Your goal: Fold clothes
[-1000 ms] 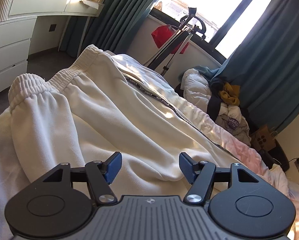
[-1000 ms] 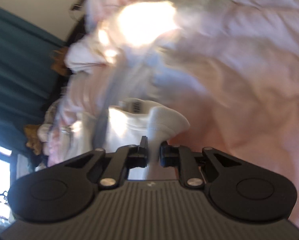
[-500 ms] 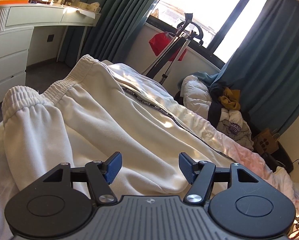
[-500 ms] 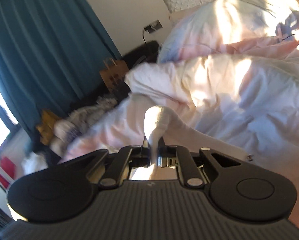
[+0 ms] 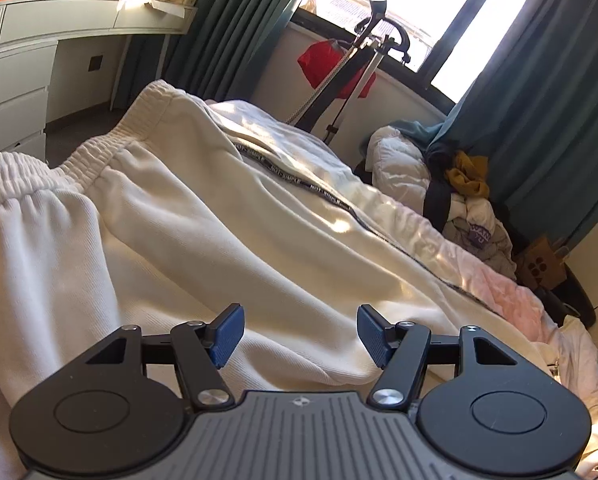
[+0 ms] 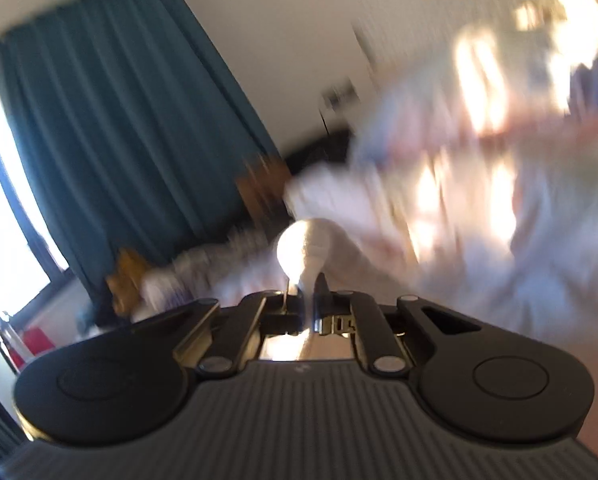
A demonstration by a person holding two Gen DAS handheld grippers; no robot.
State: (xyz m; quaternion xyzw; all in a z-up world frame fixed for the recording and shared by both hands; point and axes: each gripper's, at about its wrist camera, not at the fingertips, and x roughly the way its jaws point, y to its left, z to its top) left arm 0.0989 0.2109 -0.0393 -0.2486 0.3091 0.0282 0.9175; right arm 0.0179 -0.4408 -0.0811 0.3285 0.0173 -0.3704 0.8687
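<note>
Cream sweatpants (image 5: 203, 224) lie spread on the bed, with the ribbed waistband (image 5: 99, 148) at the far left and a dark lettered side stripe (image 5: 307, 188). My left gripper (image 5: 299, 334) is open and empty, low over the cloth near a fold edge. My right gripper (image 6: 305, 290) is shut on a bunched end of the cream sweatpants (image 6: 303, 244) and holds it lifted above the bed. The right wrist view is blurred.
A white dresser (image 5: 23, 80) stands at the left. A garment steamer stand (image 5: 351, 68) with a red item is under the window. A clothes pile (image 5: 459, 192) lies by the teal curtain (image 5: 559, 100). Pink-white bedding (image 6: 499, 208) fills the right.
My right gripper has swung up and round with the pant end, from facing the bedding to facing the curtain and wall. My left gripper has drifted slightly and stayed open.
</note>
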